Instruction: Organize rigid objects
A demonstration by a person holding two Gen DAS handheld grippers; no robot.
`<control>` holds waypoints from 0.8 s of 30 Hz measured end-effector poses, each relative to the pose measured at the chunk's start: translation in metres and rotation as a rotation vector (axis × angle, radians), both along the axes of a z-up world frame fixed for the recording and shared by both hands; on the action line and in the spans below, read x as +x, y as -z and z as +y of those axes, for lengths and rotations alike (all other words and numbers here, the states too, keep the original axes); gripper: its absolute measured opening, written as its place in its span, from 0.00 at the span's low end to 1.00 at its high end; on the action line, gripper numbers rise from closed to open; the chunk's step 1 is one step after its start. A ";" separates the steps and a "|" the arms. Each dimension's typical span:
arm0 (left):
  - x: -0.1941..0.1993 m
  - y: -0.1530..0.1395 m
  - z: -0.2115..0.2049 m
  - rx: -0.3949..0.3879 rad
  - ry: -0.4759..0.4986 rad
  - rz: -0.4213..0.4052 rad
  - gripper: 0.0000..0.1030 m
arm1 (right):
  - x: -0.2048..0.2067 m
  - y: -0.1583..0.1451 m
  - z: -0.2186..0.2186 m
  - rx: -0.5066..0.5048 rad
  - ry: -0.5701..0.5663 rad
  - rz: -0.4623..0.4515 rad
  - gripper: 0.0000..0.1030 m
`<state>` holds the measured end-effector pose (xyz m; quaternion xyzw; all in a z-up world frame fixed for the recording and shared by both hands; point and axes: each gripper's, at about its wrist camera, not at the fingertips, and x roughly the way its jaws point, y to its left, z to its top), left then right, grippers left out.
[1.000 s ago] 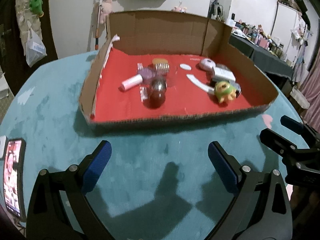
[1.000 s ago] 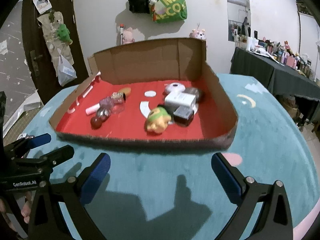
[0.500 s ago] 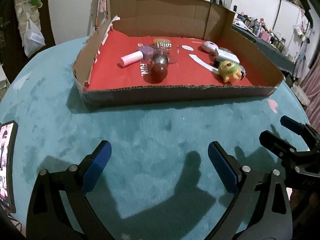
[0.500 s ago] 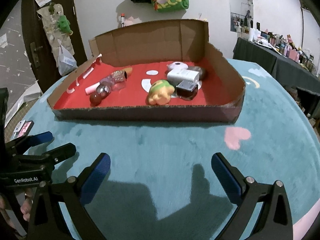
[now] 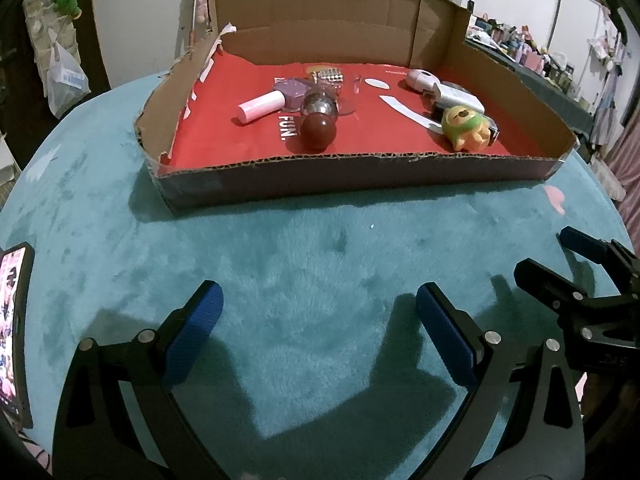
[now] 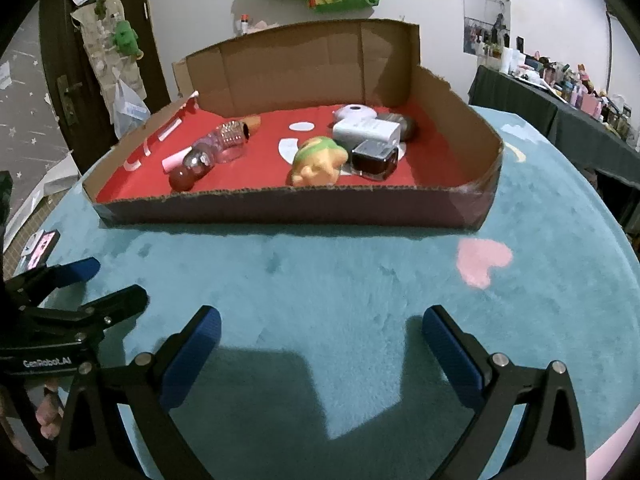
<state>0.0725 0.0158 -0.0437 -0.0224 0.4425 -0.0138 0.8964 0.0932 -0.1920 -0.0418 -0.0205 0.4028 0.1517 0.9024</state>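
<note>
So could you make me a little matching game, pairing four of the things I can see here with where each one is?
Things:
1. dark red ball
2. green and yellow toy
3. phone
4. pink heart

Places:
A. on the teal cloth, outside the box, right side
B. in the cardboard box, left half
C. at the table's left edge
D. in the box, right half

Pairs: 1-B, 2-D, 3-C, 4-A
</note>
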 end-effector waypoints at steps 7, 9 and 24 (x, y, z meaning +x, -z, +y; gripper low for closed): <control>0.000 0.003 -0.004 0.025 -0.001 0.000 0.98 | 0.001 0.003 0.001 -0.008 0.005 0.001 1.00; 0.000 0.004 -0.003 0.025 -0.002 -0.001 0.99 | 0.001 0.004 0.002 -0.014 0.004 -0.004 1.00; -0.001 0.004 -0.004 0.032 0.018 -0.012 1.00 | -0.001 0.007 0.007 -0.046 0.007 -0.024 1.00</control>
